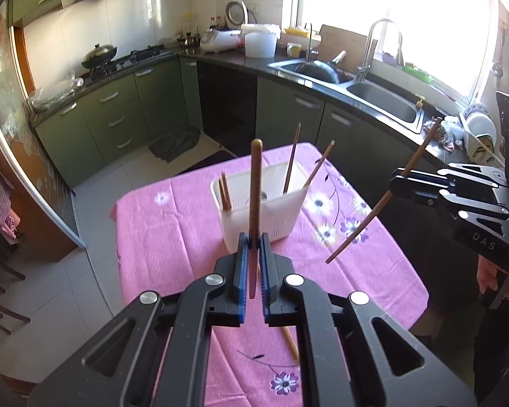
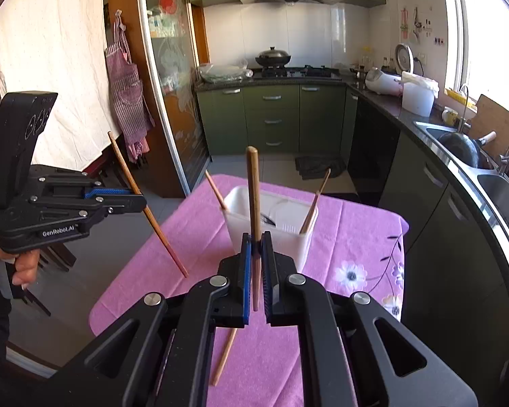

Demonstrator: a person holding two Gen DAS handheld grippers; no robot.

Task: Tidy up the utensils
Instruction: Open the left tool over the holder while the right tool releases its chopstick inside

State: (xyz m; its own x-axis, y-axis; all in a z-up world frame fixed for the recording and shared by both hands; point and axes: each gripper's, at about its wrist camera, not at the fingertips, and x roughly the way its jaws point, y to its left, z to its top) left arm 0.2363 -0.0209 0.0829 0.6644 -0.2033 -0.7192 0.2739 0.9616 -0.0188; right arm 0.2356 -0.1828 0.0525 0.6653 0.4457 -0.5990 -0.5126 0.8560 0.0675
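Both the left gripper (image 1: 253, 242) and right gripper (image 2: 256, 242) clamp a chopstick (image 1: 255, 183) upright, ready for the white holder (image 1: 264, 207) at frame centre.

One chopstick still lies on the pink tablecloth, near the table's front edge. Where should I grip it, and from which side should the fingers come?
Grip the loose chopstick near its middle, coming straight down from above. It lies flat on the tablecloth, so the fingers should straddle its thin shaft crosswise. Both the left gripper and the right gripper already hold a chopstick, so one must first drop its own into the white holder.
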